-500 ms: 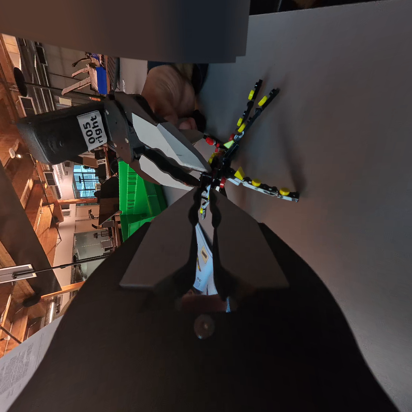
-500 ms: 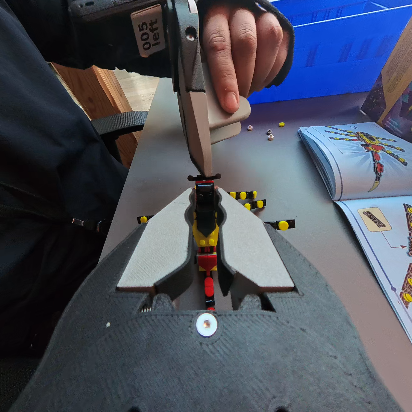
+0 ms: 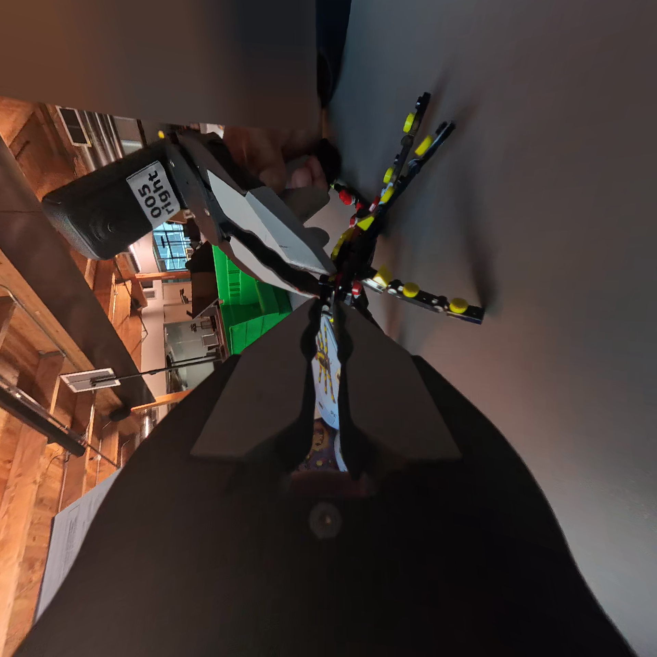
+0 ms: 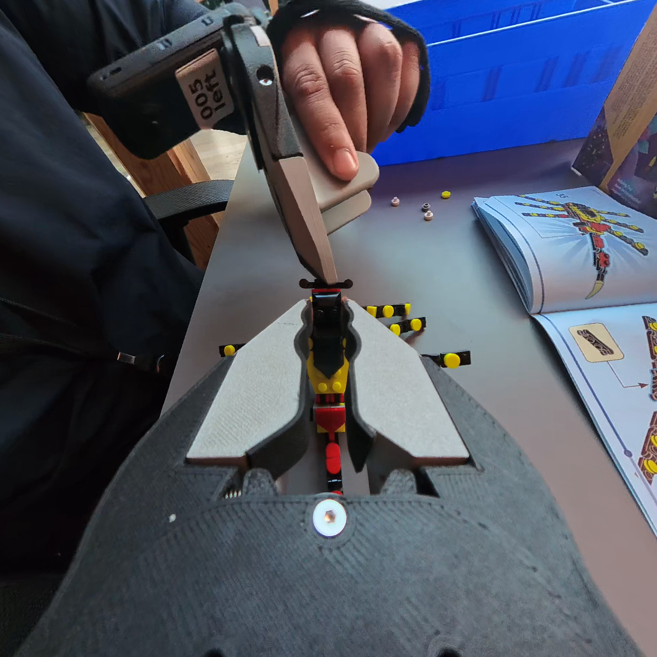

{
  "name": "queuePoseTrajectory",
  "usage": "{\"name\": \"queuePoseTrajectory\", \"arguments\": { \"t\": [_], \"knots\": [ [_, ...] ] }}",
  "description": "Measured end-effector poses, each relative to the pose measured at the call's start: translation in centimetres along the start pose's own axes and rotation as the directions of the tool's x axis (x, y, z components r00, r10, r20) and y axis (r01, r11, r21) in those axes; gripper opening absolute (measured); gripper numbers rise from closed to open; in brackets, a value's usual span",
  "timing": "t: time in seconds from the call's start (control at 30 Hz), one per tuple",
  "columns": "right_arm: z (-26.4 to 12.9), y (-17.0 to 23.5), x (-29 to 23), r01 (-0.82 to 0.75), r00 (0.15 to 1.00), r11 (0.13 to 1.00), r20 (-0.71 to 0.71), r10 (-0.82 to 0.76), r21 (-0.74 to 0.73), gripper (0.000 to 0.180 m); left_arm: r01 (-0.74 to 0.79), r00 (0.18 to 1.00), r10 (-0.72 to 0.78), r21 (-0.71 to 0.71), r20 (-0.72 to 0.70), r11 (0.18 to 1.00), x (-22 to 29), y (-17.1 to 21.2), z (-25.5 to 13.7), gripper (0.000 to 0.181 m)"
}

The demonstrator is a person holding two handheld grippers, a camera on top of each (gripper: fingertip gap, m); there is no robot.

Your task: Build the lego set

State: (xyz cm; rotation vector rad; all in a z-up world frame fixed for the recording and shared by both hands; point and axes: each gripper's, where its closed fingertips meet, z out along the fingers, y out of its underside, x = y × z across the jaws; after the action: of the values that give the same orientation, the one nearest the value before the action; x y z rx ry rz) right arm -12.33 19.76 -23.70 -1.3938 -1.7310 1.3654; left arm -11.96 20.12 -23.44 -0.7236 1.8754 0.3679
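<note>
Pointing apparently away, lego model (image 4: 329,359) lies lengthwise.

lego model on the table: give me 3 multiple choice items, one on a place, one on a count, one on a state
1. Where does the open booklet lie relative to the lego model in the right wrist view?
A. to its right
B. to its left
C. under it

2. How many small loose pieces lie on the table between the left gripper and the booklet?
A. one
B. four
C. nine

3. What is the right gripper doing?
A. lying open, away from the model
B. shut on the model's body
C. holding the booklet

Answers:
1 A, the booklet is at the right edge of the view.
2 B, three pale or grey studs and one yellow one show.
3 B, both fingers press the black and yellow body.
</note>
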Motion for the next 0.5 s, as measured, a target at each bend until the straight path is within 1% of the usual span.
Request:
{"name": "queuePoseTrajectory", "arguments": {
  "t": [0.07, 0.13, 0.3, 0.47, 0.5],
  "knots": [
    [0.01, -0.01, 0.01, 0.002, 1.000, 1.000, -0.002, -0.002, 0.000, 0.013, 0.003, 1.000, -0.003, -0.030, 0.000, 1.000, 0.00, 0.02, -0.05, 0.084],
    [0.07, -0.05, -0.02, 0.013, 1.000, 1.000, -0.008, -0.013, 0.002, 0.013, 0.039, 0.999, -0.039, -0.025, -0.008, 0.999, 0.03, -0.03, -0.17, 0.090],
    [0.29, -0.08, -0.40, 0.027, 1.000, 1.000, 0.006, -0.027, 0.000, 0.013, 0.007, 1.000, -0.007, 0.013, -0.002, 1.000, 0.14, -0.38, -0.57, 0.096],
    [0.32, -0.10, -0.43, 0.026, 1.000, 1.000, 0.009, -0.026, 0.002, 0.013, -0.009, 1.000, 0.010, 0.045, -0.020, 0.999, 0.27, -0.81, -0.97, 0.177],
    [0.31, -0.10, -0.42, 0.024, 1.000, 1.000, 0.010, -0.024, 0.002, 0.013, -0.008, 1.000, 0.009, 0.047, -0.025, 0.999, 0.34, -0.81, -1.01, 0.179]
  ]
}}
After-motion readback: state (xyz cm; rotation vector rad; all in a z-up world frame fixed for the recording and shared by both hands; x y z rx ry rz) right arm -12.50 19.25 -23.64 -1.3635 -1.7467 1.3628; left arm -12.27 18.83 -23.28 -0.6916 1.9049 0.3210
